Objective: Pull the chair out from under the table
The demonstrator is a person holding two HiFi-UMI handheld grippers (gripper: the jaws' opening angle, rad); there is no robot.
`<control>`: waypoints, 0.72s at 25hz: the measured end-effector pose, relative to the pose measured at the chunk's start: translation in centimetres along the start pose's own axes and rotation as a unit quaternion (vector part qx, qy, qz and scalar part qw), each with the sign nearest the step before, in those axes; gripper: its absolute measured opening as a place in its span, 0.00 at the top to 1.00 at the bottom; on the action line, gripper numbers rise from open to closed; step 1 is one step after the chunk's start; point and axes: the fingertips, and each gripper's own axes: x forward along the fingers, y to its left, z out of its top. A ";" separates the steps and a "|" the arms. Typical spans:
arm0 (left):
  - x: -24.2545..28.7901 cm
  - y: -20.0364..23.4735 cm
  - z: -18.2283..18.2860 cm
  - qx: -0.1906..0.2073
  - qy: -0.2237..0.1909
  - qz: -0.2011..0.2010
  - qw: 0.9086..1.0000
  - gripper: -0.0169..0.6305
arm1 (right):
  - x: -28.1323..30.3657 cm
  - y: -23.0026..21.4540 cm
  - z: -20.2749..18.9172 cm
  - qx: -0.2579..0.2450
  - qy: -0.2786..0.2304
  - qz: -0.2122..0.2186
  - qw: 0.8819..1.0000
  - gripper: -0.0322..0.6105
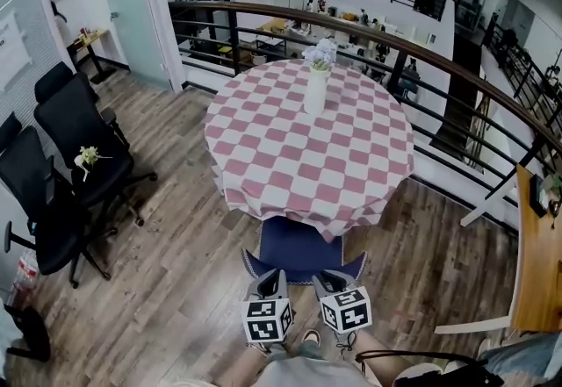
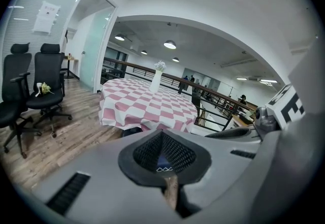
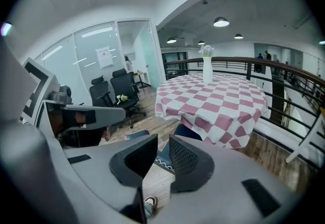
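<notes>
Left tool clenched, tips meeting, chair trim glimpsed through the hollow behind them. Right tool released, jaws slightly apart, chair's back rim showing in gap, pads off it. Both tools at chair's back on near side of counter. Seat tucked under counter's edge. Vase on counter.

Bright, even indoor light; heavy fisheye distortion.

Chair just ahead of right gripper: blue woven cloth, matt. Tablecloth beyond it: checked cloth, soft folds. Vase: smooth, white, slight gloss. Floor below: matt wood planks. Railing farthest ahead: dark metal bars.
</notes>
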 end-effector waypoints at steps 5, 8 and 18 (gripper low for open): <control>-0.6 1.1 -0.6 -0.011 0.003 0.023 1.000 0.97 | 1.3 1.0 -1.1 -0.092 0.048 0.050 0.993 0.82; -1.3 2.1 -0.9 -0.019 0.003 0.040 0.999 0.97 | 2.4 1.7 -1.9 -0.145 0.080 0.087 0.982 0.76; -2.5 3.8 -2.5 -0.042 0.016 0.076 0.996 0.97 | 5.6 3.6 -5.0 -0.299 0.179 0.161 0.924 0.67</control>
